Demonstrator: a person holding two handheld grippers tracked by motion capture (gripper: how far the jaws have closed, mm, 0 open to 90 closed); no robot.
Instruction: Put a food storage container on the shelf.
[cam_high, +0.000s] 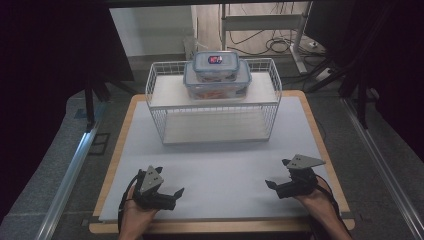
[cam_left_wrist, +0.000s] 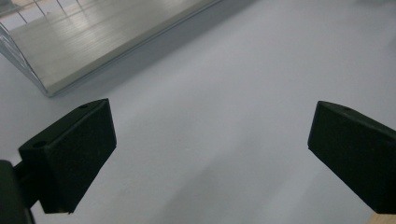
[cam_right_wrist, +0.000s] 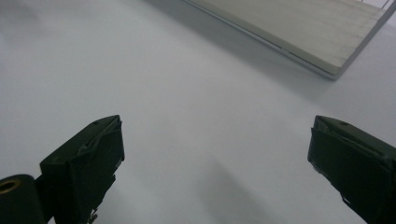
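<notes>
- Jaws spread wide on both — the left gripper (cam_high: 172, 192) and right gripper (cam_high: 272, 184) rest empty near the table's (cam_high: 220, 165) front corners.
- Two clip-lid food containers — small container (cam_high: 216, 65) stacked on large container (cam_high: 217, 81) — sit on the wire rack's (cam_high: 214, 102) top shelf, at the back edge.
- Likely next: reach forward level, square the jaws on the small container's sides, and lift it straight up.

Lower container's (cam_high: 217, 84) contents blurred behind the wire basket (cam_high: 159, 107); top lid label (cam_high: 215, 59) too small.
</notes>
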